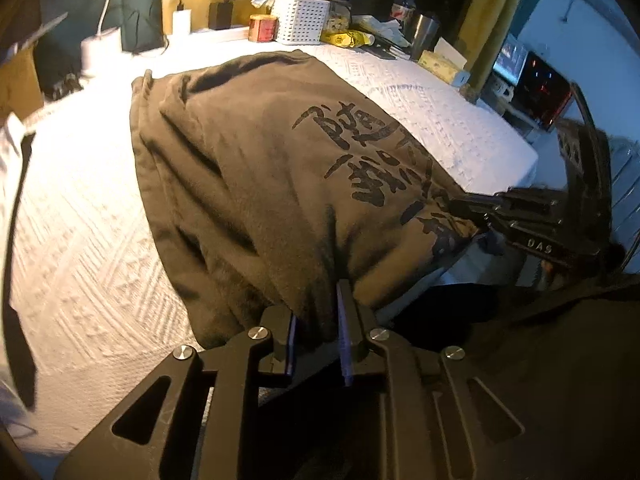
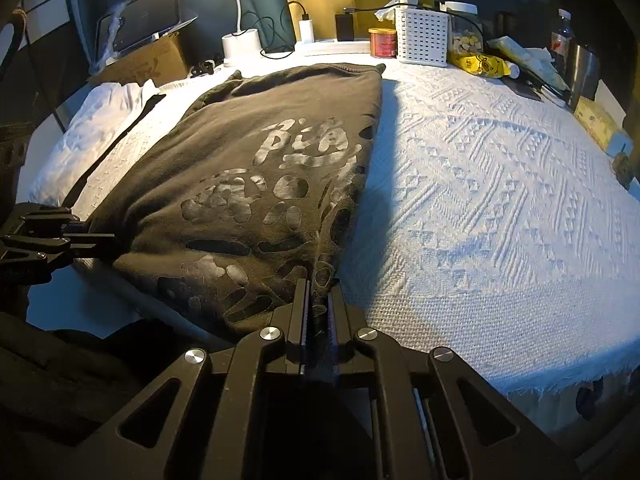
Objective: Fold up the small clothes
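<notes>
1. Dim room w/ a lamp at the far side; a white textured bedspread covers the bed, clutter along the far edge.
2. Dark olive shirt w/ a printed graphic lies lengthwise on the left half of the spread, already folded narrow; its near end hangs at the bed's near edge.
3. Left claw has cloth of the near-left corner between its pads, jaws a little apart; can't tell if they press on it.
4. Right claw is clenched on the near-right corner, fabric pinched in the narrow gap.
5. Handling, as judged: soft, limp, light-ish cotton; sags and bunches, print slightly tacky. Best held at the two near corners, kept taut.
6. Around: white basket, red tin, yellow packet, steel cup at the far edge; white pillow far left. Right half of the spread has nothing on it; the far clutter sits close to the shirt's far end.
</notes>
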Demonstrator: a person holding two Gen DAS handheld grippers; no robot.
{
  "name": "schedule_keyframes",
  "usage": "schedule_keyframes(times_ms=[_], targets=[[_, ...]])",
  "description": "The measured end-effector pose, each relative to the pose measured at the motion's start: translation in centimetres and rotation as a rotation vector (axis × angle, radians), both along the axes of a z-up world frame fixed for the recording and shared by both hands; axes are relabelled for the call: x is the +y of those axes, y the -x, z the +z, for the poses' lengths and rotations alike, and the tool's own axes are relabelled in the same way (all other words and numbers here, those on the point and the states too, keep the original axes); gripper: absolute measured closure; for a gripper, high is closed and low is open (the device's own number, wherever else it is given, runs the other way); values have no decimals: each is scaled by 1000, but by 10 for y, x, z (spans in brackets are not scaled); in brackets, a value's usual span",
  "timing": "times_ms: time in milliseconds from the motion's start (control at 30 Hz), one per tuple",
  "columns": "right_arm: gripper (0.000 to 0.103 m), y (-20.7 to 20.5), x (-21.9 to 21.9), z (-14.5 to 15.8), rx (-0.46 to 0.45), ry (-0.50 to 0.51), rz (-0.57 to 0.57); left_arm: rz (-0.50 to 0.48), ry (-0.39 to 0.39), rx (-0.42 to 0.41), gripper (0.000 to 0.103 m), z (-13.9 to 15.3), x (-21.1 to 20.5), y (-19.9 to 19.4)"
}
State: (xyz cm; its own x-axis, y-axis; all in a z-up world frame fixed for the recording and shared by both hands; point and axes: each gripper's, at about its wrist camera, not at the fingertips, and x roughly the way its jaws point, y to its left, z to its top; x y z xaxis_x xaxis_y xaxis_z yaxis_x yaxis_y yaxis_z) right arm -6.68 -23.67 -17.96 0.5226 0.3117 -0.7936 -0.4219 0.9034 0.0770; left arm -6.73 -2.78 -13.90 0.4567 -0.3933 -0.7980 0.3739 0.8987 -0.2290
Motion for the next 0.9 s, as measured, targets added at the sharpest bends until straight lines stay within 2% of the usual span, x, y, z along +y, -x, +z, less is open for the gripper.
schedule_keyframes(times_ms=[100,133,200,267,333,433,633,700,900], targets=[[91,-3,-1,1,17,-7,27,7,-7,-1,82,2,3,-3],[87,-4,-3,2,28,-16,35,13,-14,-6,77,4,4,-3],[59,-7,-7,6,31,-30,41,28,-32,-27,64,12,7,-3],[47,-7,-9,13,13,-35,51,54,-30,-48,39,21,14,-5],[47,-10,-10,18,-1,-33,64,103,-21,-62,28,25,22,-11],[47,-19,-12,22,-13,-34,63,190,-17,-49,27,23,37,-25],[42,-48,-14,28,-21,-46,34,282,-1,-60,26,25,50,-53],[36,-59,-14,30,-26,-48,25,301,13,-51,26,25,53,-64],[36,-97,-14,35,-25,-50,-10,314,13,-48,25,26,57,-95]])
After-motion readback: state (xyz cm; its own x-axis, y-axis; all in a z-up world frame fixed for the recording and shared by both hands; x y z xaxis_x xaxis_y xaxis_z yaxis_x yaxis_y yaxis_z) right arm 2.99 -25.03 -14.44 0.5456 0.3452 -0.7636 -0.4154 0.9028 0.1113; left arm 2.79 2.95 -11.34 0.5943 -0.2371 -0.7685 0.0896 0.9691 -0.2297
